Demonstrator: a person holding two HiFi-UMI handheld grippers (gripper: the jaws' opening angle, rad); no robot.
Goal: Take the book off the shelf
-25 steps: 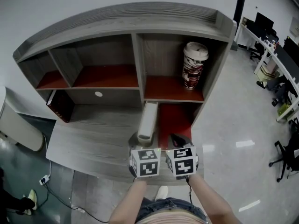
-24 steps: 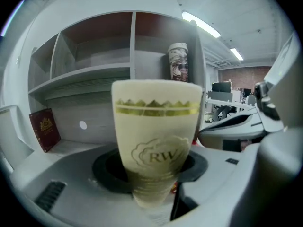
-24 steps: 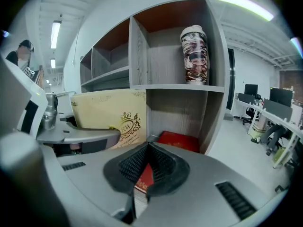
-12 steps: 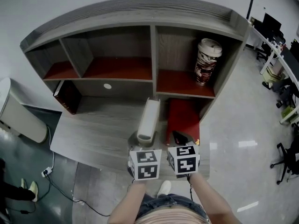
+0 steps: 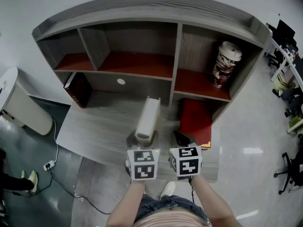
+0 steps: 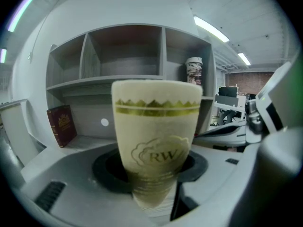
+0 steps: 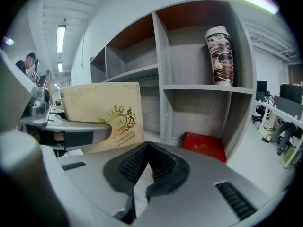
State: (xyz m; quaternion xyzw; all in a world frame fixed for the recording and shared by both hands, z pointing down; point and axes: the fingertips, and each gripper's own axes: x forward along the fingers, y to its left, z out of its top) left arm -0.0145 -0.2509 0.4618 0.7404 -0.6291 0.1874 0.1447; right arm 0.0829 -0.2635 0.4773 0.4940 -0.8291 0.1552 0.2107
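From where I stand, the left gripper (image 5: 143, 139) is clamped on the lower end of the cream book (image 5: 147, 116), holding it at frame centre over the grey desk (image 5: 102, 124), just in front of the shelf unit (image 5: 151, 13). The right gripper (image 5: 182, 139), just beside it, has its jaws pressed together on nothing. Against 1 second ago, the shelf unit sits further right in the frame, and the book's top now lies left of the divider. 1 red book (image 5: 196, 122) lies flat at right, under the tall cup (image 5: 225, 64).

Blurred foot of cream book (image 6: 156, 136)
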